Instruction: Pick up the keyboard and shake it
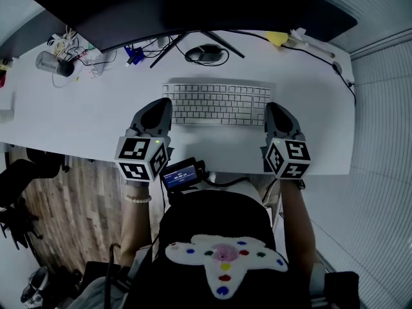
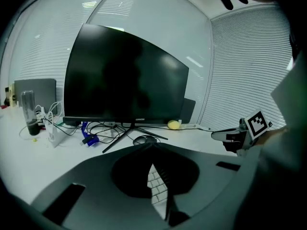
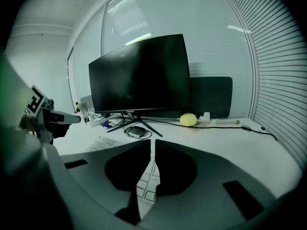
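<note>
White keyboard [image 1: 219,103] is found lying flat on the white desk [image 1: 96,124], near the front edge and centred before the dark monitor [image 1: 193,5]. It has not been lifted. The left gripper [image 1: 161,108] is set at the keyboard's left end and the right gripper [image 1: 273,111] at its right end, both low over the desk. In the left gripper view the jaws are seen pressed together at the tips with nothing pinched; keys are glimpsed through the slit beneath them. In the right gripper view the jaws are drawn to a hairline gap, likewise empty, with keys showing below. Whether either tip touches the keyboard cannot be told. Behind the keyboard a small dark device [image 1: 207,53] ringed by its cable is noted. A yellow object [image 1: 278,38] is seen far right, and tangled cables [image 1: 80,53] and a grey cylindrical container [image 1: 50,63] far left.
</note>
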{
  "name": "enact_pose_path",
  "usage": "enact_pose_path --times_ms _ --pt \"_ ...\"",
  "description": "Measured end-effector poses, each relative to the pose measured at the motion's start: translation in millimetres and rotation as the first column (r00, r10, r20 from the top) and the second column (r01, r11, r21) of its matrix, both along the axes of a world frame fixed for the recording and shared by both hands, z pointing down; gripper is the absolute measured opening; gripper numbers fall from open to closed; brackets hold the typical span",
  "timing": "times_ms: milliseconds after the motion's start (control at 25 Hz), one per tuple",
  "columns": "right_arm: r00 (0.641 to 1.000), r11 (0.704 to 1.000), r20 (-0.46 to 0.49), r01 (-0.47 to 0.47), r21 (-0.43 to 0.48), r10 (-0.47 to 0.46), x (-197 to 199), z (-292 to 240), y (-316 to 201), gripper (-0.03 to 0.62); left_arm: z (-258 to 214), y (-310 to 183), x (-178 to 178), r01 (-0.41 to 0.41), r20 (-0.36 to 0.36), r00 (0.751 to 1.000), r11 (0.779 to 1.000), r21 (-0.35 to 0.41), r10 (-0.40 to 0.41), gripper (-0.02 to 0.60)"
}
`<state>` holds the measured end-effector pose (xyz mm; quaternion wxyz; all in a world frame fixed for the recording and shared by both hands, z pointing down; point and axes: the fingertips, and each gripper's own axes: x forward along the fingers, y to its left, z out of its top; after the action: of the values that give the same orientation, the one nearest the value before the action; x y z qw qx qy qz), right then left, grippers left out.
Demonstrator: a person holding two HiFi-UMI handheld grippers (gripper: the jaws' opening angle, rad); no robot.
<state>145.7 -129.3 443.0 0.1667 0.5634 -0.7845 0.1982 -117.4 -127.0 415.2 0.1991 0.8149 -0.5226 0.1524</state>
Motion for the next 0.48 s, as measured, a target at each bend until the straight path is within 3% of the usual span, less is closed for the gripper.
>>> enact_pose_path --times_ms 480 --pt "0.998 0.992 0.030 0.060 0.108 -0.063 -15 -55 20 0.048 -48 21 39 -0.141 0.032 0.990 0.985 0.097 0.138 0.017"
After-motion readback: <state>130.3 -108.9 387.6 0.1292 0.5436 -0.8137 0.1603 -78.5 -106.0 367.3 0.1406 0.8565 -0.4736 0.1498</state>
